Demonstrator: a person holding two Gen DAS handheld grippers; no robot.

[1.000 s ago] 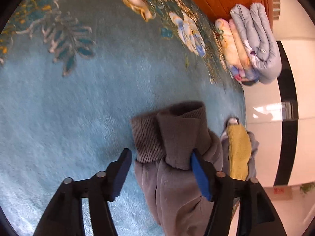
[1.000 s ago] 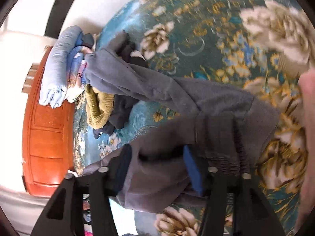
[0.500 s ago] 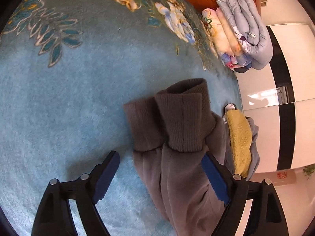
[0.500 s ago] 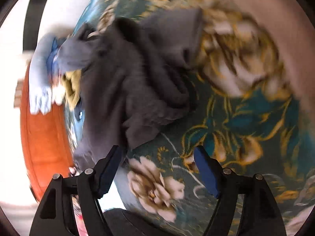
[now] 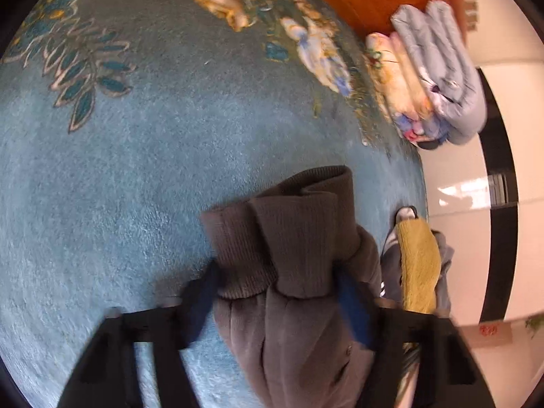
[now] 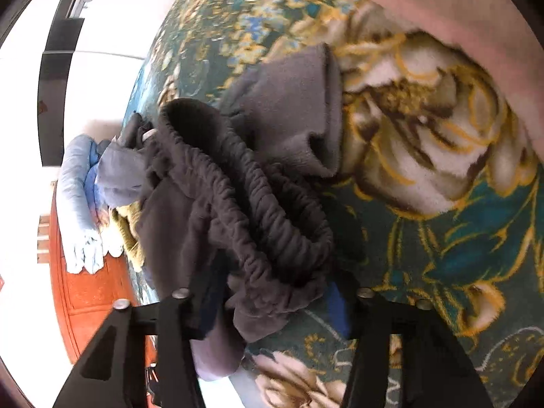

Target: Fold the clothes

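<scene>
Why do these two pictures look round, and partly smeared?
Both views are fisheye, so the carpet bulges and dark corners frame it. Left view: the claw is motion-smeared around the grey cuffs. Right view: the claw by the waistband blurs, and the floor is glared white.

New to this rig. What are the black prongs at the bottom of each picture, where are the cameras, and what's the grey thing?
No robot here: a person holds a two-finger claw in each hand, with a fisheye camera on each looking along its fingers. The black prongs are those fingers. One picture is from the left claw, the other from the right claw. Both point down at grey sweatpants on a floral blanket. The left has the ribbed ankle cuffs between its fingers, the right the elastic waistband. Both claws have just been closing on the cloth. Folded bedding and a yellow garment lie behind.
</scene>
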